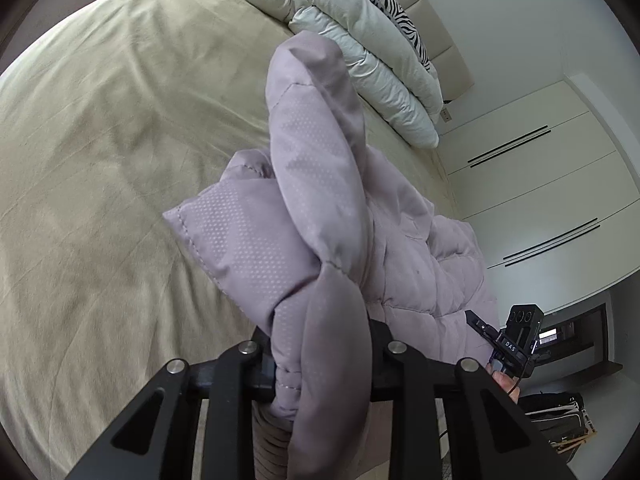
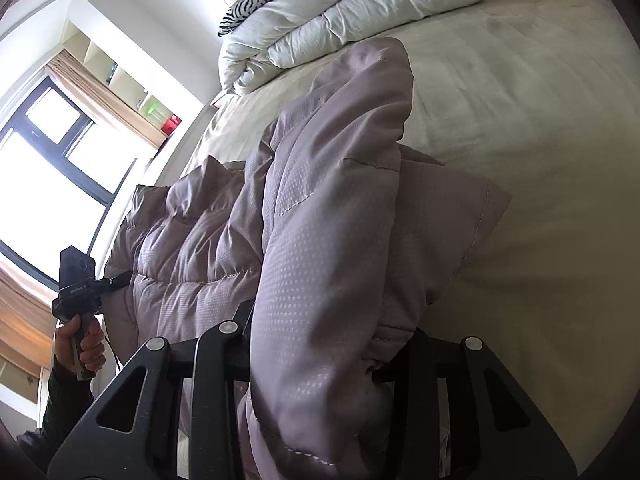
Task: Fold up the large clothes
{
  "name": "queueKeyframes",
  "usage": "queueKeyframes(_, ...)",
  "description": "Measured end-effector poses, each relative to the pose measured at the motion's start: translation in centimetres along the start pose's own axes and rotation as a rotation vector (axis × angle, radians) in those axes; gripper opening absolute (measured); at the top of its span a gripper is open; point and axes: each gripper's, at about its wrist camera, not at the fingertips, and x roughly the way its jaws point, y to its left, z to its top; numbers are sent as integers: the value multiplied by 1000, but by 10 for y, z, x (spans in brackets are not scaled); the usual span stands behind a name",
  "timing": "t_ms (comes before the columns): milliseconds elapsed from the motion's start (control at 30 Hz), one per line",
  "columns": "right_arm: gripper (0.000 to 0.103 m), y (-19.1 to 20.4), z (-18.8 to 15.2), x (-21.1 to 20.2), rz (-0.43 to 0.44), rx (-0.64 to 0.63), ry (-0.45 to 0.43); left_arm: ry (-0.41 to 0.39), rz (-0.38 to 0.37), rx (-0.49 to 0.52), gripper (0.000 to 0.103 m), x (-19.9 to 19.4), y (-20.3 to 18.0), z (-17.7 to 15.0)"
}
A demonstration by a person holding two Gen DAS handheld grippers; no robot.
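both claws clamped on the lilac puffer jacket (image 1: 320,208), left gripper (image 1: 320,360) and right gripper (image 2: 320,364) at bottom centre, hoisting it off the bed (image 1: 100,140) to fold.

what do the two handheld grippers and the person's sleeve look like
Both grippers are matte black, with angular linkage arms that have triangular cut-outs and round silver pivot bolts. The right gripper carries a boxy black camera block with white lettering and a thin black cable. The left gripper has a similar block and cable. The left hand comes out of a dark, slightly shiny sleeve.
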Motion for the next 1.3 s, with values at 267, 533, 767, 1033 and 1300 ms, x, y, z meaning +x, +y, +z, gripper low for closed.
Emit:
queueKeyframes(267, 34, 44, -57, -48, 70, -49, 8, -28, 1, 33, 29, -73, 1, -65)
queueKeyframes(533, 37, 23, -116, -14, 66, 61, 73, 15, 33, -120, 38, -61, 73, -99)
queueKeyframes(767, 62, -18, -158, 0, 55, 187, 65, -1, 25, -183, 53, -52, 90, -103)
queueKeyframes(1033, 78, -39, -176, 0, 57, 267, 51, -45, 33, -212, 67, -58, 101, -113)
queueKeyframes(1300, 78, -37, -198, -81, -113, 240, -147, -244, 209, 1, 94, -130, 57, -131)
